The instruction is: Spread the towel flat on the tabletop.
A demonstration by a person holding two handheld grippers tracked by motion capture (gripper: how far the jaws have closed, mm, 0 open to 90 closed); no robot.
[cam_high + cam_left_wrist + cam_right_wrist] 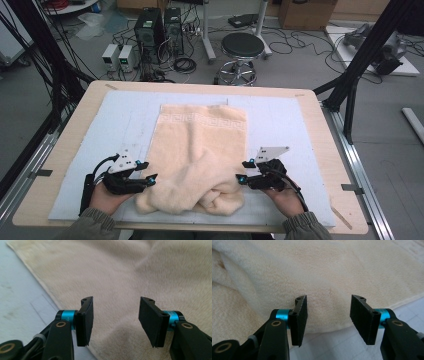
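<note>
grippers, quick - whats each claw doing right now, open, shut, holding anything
Left claw: open, nothing held, towel edge beyond its jaws.
Right claw: open, nothing held, towel edge beyond its jaws.

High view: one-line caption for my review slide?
Both open claws, left claw and right claw, flank a rumpled cream towel on the table.
</note>
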